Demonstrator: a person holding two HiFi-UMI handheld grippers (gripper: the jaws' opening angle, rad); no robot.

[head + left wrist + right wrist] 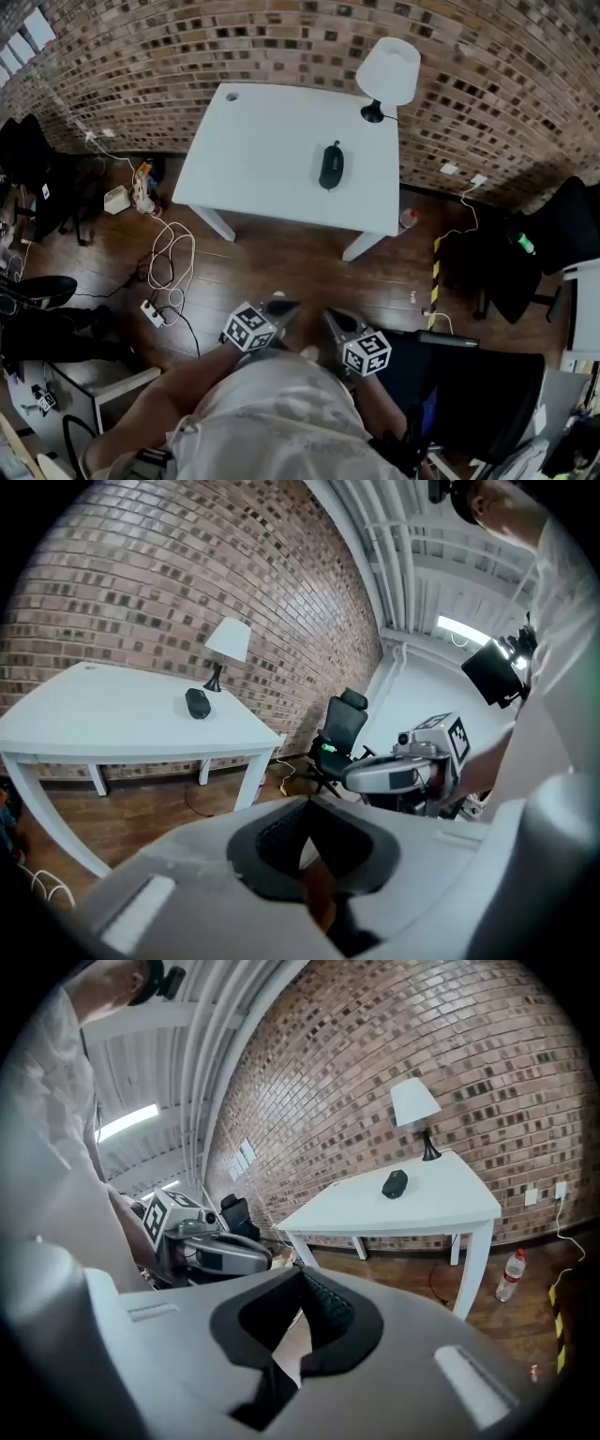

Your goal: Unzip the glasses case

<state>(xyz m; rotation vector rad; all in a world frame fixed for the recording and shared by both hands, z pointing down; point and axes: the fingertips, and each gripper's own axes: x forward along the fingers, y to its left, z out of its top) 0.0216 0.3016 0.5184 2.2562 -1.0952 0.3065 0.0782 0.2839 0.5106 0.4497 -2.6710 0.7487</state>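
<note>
The black glasses case (331,166) lies zipped on the white table (262,141), far ahead of me, near a white lamp (387,73). Both grippers are held close to my body, well short of the table and touching nothing. In the head view my left gripper (282,307) and right gripper (334,318) sit side by side, both shut and empty. The case (197,703) shows small in the left gripper view beyond the shut left gripper (314,855). The right gripper view has the case (395,1183) far off past the shut right gripper (298,1335).
Wooden floor lies between me and the table. White cables and a power strip (153,312) lie at the left. A water bottle (407,218) stands by the table's right leg. Black office chairs (553,234) stand at the right, and a brick wall is behind the table.
</note>
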